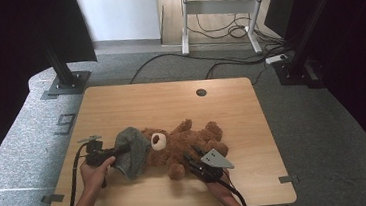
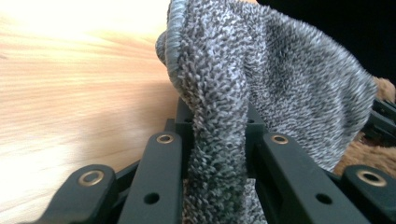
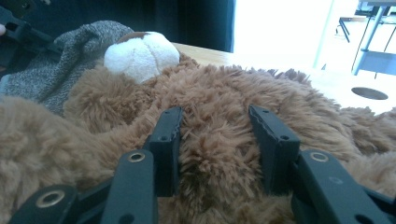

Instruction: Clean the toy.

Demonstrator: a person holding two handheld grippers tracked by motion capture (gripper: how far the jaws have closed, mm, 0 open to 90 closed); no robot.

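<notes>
At the near right, the right gripper (image 1: 192,158) clamps a tuft of the brown teddy bear's (image 1: 184,143) fur between its jaws. At the near left, the left gripper (image 1: 120,149) is closed on a fold of the grey knit hat (image 1: 131,150). The hat sits over the bear's head; the bear lies on its back near the centre of the wooden table (image 1: 171,104), head pointing left.

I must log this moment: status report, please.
Left gripper shut on grey hat. Right gripper pinching teddy bear. Nothing in the way.
</notes>
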